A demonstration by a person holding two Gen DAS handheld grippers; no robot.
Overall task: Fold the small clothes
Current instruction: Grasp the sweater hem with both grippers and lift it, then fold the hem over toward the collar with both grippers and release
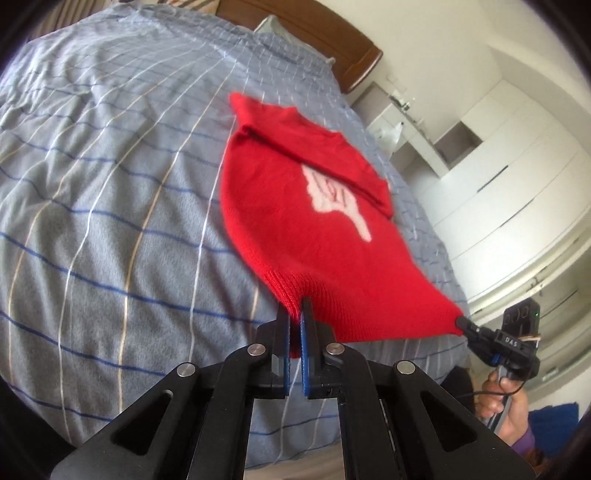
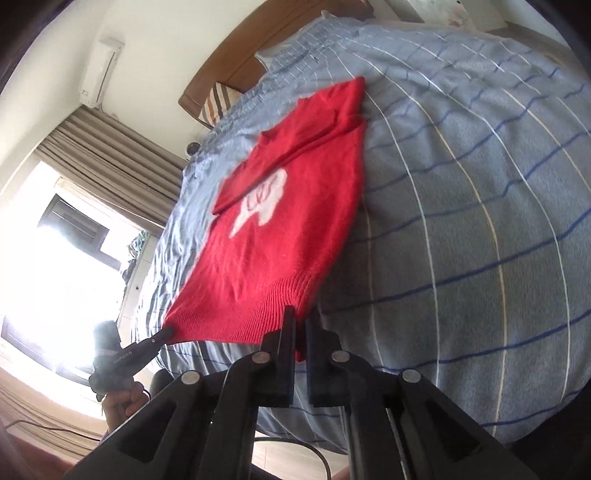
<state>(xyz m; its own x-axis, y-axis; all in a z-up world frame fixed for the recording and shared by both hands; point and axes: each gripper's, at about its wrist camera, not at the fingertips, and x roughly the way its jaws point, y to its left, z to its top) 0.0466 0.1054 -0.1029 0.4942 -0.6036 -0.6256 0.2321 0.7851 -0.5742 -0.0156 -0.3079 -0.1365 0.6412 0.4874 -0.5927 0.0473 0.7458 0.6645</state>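
- Red knit sweater (image 1: 295, 206) lies spread on the bed's blue-grey striped duvet (image 1: 110, 184), white motif (image 1: 338, 197) on the chest facing up.
- Both sleeves are folded inward across the upper body; collar end points toward the wooden headboard (image 1: 332, 33).
- Ribbed hem is the nearest edge, raised off the duvet at its two corners.
- Left claw (image 1: 295, 314): jaws pressed together on one hem corner, red rib bunched between the blue pads.
- Right claw (image 2: 300, 319): jaws likewise closed, pinching the opposite hem corner; fabric hangs a little below the pinch.
- From the left wrist view the right claw (image 1: 461, 321) shows at the far hem corner, tip buried in red knit, a person's hand (image 1: 498, 398) on its handle.
- From the right wrist view the left claw (image 2: 166, 332) bites the other corner, a hand (image 2: 122, 406) gripping below it.
- Hem is stretched between the two claws, nearly taut.
- Sweater edges look blurred in both views.
- Surroundings: white wardrobe (image 1: 517, 192) to one side of the bed, curtained bright window (image 2: 55, 240) to the other, air conditioner (image 2: 99, 66) high on the wall, striped pillow (image 2: 218, 99) by the headboard.
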